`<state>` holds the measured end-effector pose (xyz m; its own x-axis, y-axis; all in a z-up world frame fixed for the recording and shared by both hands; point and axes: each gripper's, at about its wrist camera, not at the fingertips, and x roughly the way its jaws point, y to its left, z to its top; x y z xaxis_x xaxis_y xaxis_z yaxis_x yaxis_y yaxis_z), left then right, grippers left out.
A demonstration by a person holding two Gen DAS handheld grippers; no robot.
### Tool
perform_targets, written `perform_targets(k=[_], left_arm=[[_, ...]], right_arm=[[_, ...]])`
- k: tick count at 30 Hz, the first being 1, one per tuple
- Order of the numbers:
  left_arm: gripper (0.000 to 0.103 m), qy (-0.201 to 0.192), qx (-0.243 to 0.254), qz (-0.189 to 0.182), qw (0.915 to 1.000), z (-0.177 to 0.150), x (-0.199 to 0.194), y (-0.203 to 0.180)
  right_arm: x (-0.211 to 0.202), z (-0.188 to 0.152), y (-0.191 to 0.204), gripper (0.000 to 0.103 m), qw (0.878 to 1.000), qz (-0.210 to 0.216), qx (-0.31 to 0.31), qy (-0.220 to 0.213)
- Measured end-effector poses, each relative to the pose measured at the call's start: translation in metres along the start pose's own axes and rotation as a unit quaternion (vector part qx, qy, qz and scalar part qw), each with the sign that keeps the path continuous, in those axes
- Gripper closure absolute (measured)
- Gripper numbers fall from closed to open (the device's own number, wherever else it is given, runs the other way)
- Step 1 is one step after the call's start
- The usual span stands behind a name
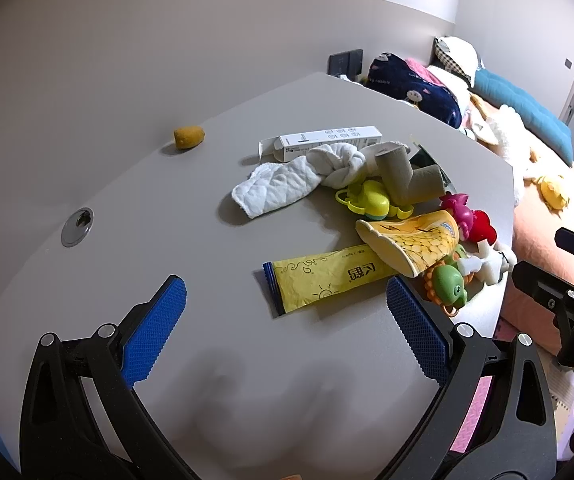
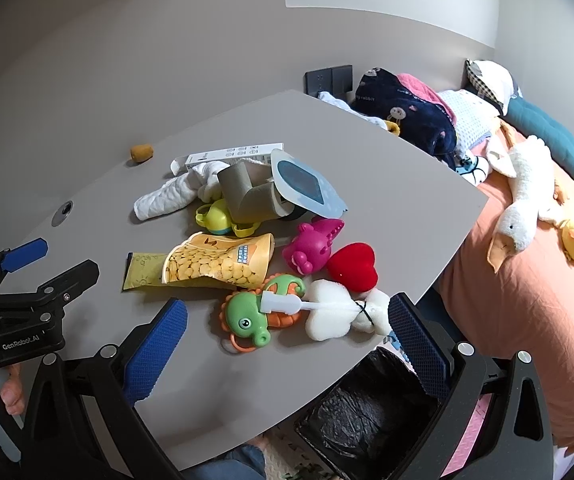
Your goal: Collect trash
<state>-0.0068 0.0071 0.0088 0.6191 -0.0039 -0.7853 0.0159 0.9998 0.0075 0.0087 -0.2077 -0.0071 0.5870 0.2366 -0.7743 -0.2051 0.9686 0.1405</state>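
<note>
On the grey table (image 1: 135, 184) lies a heap of trash and toys. A flat yellow wrapper (image 1: 319, 280) lies just ahead of my left gripper (image 1: 285, 280), which is open and empty. A crushed yellow paper cup (image 2: 219, 264) rests on the wrapper's far end. Behind them are two cardboard tubes (image 2: 247, 196), a white carton (image 2: 231, 154), a white cloth (image 2: 167, 196) and a blue-and-white peel-off lid (image 2: 303, 184). My right gripper (image 2: 287, 302) is open above a green toy (image 2: 247, 320) and a white sponge brush (image 2: 327, 312), touching neither.
A bin lined with a black bag (image 2: 367, 404) stands below the table's near right edge. A pink toy (image 2: 311, 248), a red heart (image 2: 353, 266) and a yellow-green toy (image 2: 217, 216) share the heap. An orange lump (image 1: 189, 137) lies apart. A bed (image 2: 527, 280) is to the right.
</note>
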Motion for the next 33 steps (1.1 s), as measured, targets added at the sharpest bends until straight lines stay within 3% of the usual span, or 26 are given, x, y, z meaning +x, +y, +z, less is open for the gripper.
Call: perform_targets(k=[15,27,33], left_arm=[[0.006,-0.001,-0.003,-0.002,1.0,-0.003,0.002,-0.003],[0.006,0.015,-0.011,0.038,0.9991,-0.012,0.011,0.02],[0.006,0.035,-0.018,0.047,0.9981,-0.011,0.016,0.028]], right_arm=[[0.001,-0.004,0.005,0.003,1.0,-0.003,-0.014,0.006],[0.027,-0.002,0.038,0.003,0.994,-0.017,-0.109,0.024],[0.047,0.003,0.053,0.012,0.986,-0.03,-0.162,0.031]])
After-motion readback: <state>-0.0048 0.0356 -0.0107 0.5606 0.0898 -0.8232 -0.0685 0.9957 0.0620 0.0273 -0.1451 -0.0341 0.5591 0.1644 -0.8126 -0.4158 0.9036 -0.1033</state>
